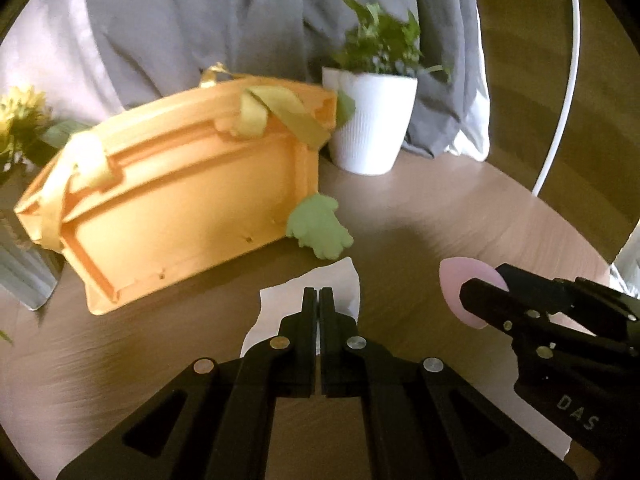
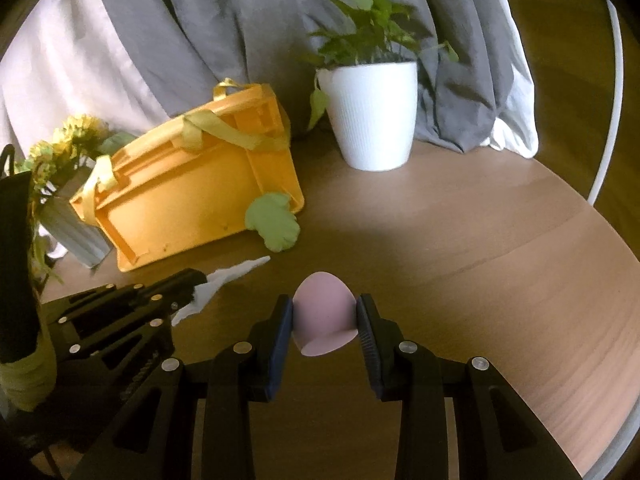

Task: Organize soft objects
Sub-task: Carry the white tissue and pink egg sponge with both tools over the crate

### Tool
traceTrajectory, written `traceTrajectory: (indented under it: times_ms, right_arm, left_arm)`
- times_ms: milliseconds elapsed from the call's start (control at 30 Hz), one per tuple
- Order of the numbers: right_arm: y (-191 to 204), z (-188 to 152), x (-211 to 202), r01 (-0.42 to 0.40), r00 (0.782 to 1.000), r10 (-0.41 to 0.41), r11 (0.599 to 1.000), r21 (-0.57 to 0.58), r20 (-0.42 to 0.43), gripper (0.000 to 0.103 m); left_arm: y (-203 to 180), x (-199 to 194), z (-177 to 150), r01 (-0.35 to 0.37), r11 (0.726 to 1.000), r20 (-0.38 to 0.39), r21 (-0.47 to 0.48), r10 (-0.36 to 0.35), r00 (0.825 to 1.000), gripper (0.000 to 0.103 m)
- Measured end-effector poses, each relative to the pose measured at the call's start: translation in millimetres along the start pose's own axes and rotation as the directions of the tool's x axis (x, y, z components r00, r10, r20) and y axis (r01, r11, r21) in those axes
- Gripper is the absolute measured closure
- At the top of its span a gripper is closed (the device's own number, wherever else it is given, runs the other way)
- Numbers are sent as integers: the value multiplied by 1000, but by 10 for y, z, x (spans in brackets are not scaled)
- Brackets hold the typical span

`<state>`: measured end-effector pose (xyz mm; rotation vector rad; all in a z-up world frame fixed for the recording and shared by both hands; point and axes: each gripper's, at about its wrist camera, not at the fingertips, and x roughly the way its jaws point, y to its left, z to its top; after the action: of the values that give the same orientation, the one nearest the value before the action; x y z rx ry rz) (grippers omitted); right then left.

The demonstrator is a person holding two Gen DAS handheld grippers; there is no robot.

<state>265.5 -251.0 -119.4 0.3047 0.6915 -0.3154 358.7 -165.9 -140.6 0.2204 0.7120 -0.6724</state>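
Right now the pink egg-shaped sponge [image 2: 325, 317] sits pinched between the right gripper [image 2: 325, 316] fingers, held above the round wooden bench [image 2: 480, 248]. Beside it, the left gripper [image 1: 319, 300] has its fingers pressed together on a white tissue [image 1: 340, 280]. Farther back, a green hand-shaped soft toy [image 2: 274, 222] touches the near corner of an orange crate [image 2: 192, 200] tipped on its side. Behind stand a white plant pot [image 2: 372, 116], yellow flowers [image 2: 68, 140] and a grey cloth [image 2: 240, 20].
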Motion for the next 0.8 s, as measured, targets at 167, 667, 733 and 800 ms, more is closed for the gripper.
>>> traceTrajectory:
  times_ms: [167, 667, 733, 800]
  right_arm:
    - [96, 77, -154, -25, 999, 26, 999, -30, 36, 69]
    - [425, 439, -574, -88, 983, 105, 990, -112, 154, 69]
    - [480, 501, -611, -99, 978, 119, 987, -124, 169, 69]
    - [528, 553, -642, -107, 974, 131, 985, -135, 185, 69]
  left_arm:
    - [51, -238, 72, -19, 999, 56, -29, 20, 998, 100]
    - [288, -959, 359, -107, 990, 218, -90, 125, 968, 100]
    - [337, -1038, 404, -117, 988, 237, -96, 137, 962, 100]
    - [370, -1096, 444, -129, 987, 254, -99, 151, 955, 100]
